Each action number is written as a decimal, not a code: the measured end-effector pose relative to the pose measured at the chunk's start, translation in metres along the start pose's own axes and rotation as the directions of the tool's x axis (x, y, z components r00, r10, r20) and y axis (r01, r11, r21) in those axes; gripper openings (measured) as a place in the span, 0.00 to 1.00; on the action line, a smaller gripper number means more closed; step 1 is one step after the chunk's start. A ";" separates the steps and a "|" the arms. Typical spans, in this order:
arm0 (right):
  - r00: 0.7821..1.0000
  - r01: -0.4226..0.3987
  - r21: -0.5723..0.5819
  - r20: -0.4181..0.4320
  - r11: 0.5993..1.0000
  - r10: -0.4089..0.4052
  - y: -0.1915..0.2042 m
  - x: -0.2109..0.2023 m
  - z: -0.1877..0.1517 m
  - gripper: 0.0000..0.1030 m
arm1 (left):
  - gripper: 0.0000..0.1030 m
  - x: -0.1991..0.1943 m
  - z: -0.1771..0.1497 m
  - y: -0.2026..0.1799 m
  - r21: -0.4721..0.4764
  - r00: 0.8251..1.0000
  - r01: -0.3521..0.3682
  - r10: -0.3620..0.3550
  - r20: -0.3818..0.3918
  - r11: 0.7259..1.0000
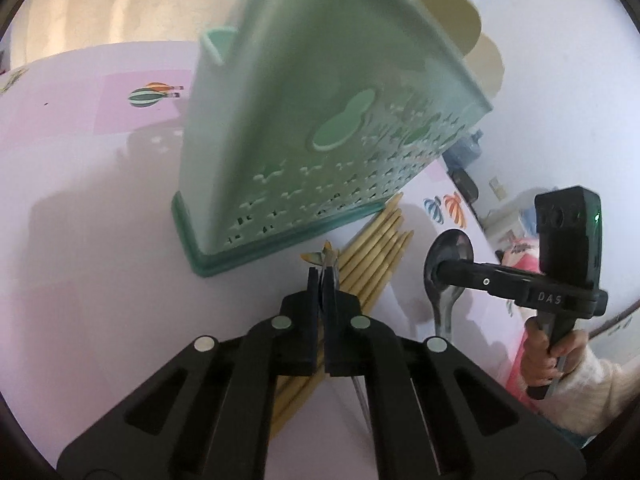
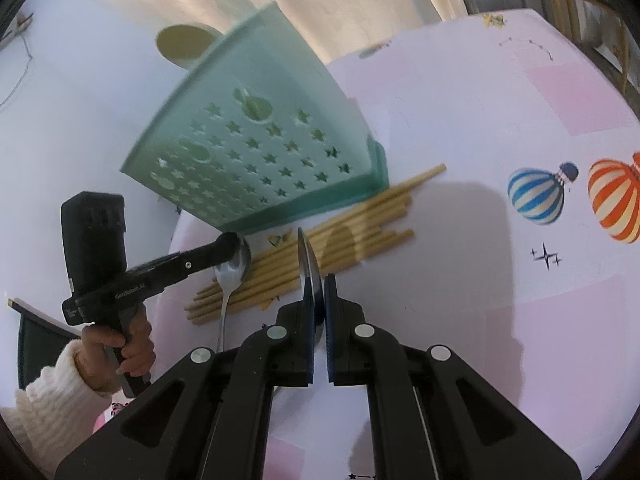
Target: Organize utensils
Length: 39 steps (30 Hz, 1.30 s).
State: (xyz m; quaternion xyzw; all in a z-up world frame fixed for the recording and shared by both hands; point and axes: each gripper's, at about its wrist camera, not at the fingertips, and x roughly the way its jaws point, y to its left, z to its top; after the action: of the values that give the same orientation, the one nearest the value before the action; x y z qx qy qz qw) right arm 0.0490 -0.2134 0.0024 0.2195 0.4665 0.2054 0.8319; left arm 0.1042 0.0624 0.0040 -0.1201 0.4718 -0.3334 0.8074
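On a pink balloon-print tablecloth (image 2: 460,128), beside a mint-green perforated plastic utensil holder (image 2: 256,148) and bamboo chopsticks (image 2: 320,248), two steel spoons are clamped edge-on in the closed left gripper (image 1: 323,276) and right gripper (image 2: 319,292), seemingly for slotting in.

I see a tabletop (image 2: 460,128) under a pale pink and lilac cloth printed with striped hot-air balloons (image 2: 536,194) and small stars. A mint-green perforated utensil holder (image 2: 256,152) stands on it, its base edge touching or overlapping a row of bamboo chopsticks (image 2: 320,248) that lie flat side by side, just beside the holder. In the left wrist view those chopsticks (image 1: 376,252) run diagonally from the holder's (image 1: 304,120) base corner towards me.
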 end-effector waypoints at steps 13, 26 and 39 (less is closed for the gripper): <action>0.973 -0.055 -0.088 0.221 0.995 0.074 0.042 -0.091 0.024 0.05 | 0.00 -0.119 0.017 -0.071 0.065 0.955 -0.012 -0.008 0.296 0.998; 0.927 -0.013 -0.174 0.367 0.985 0.077 0.080 -0.140 0.082 0.05 | 0.00 -0.141 0.128 -0.109 -0.013 0.681 -0.416 0.321 0.658 0.909; 0.932 0.057 -0.179 0.362 0.982 0.012 0.086 -0.111 0.115 0.05 | 0.07 -0.050 0.097 -0.101 0.113 0.725 -0.524 0.372 0.580 0.844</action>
State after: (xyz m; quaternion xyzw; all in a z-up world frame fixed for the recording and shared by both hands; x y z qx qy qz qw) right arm 0.0837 -0.2237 0.1806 0.1693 0.2867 0.1945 0.9226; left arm 0.1262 0.0076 0.1412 0.0214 0.1917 -0.1398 0.9712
